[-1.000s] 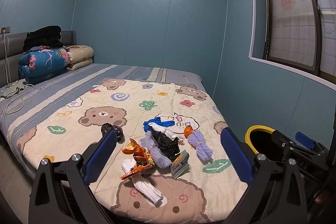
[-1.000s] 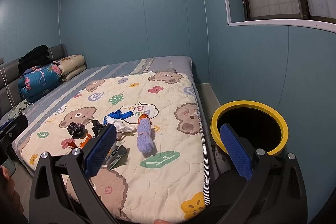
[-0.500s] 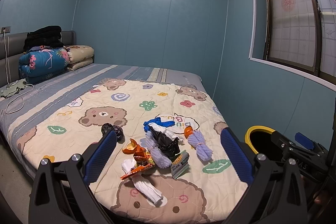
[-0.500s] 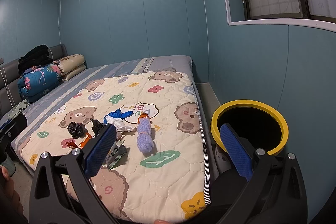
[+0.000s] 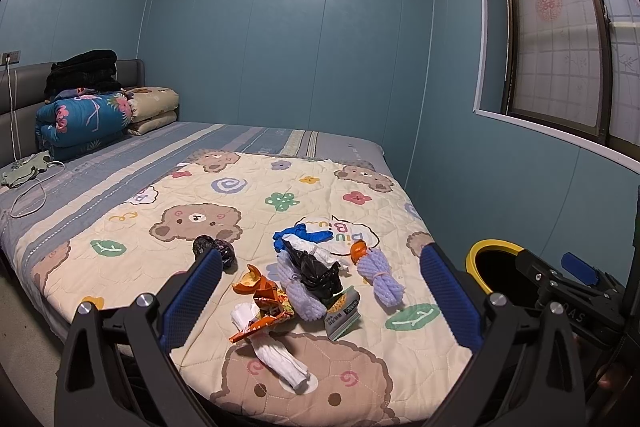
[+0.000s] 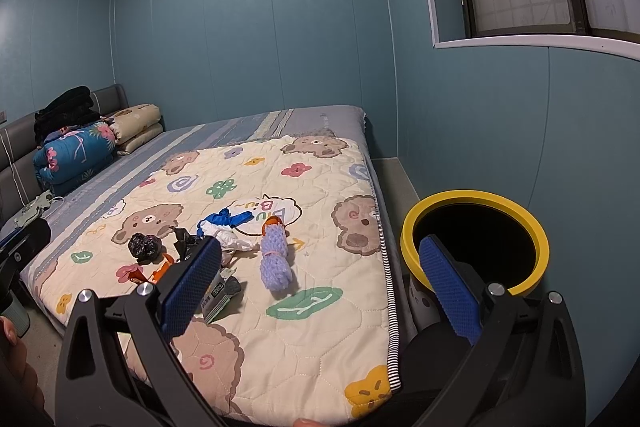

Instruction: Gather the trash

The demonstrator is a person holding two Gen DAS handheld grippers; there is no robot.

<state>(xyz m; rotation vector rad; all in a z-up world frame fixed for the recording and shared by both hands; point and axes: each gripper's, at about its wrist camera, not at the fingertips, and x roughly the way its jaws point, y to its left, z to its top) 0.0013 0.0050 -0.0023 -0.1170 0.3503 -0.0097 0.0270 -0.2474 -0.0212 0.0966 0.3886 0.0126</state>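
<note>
A heap of trash lies on the bear-print quilt (image 5: pixel 192 227) near the foot of the bed: an orange snack wrapper (image 5: pixel 262 301), a white crumpled tissue (image 5: pixel 280 355), a black plastic bag (image 5: pixel 316 273), purple foam nets (image 5: pixel 380 277), a blue scrap (image 5: pixel 304 235), a small black bag (image 5: pixel 214 247) and a printed packet (image 5: pixel 342 313). A black bin with a yellow rim (image 6: pixel 476 239) stands on the floor right of the bed. My left gripper (image 5: pixel 320 291) is open and empty, held before the heap. My right gripper (image 6: pixel 320 279) is open and empty, between the bed edge and the bin.
Folded blankets (image 5: pixel 86 119) and dark clothes (image 5: pixel 82 71) are piled at the headboard, with a white cable (image 5: pixel 28 195) beside them. A window (image 5: pixel 568 39) is in the right wall. The right gripper's body (image 5: pixel 568 291) shows at the left view's right edge.
Both grippers have barely moved; the views have shifted very slightly. Nothing was taken hold of.
</note>
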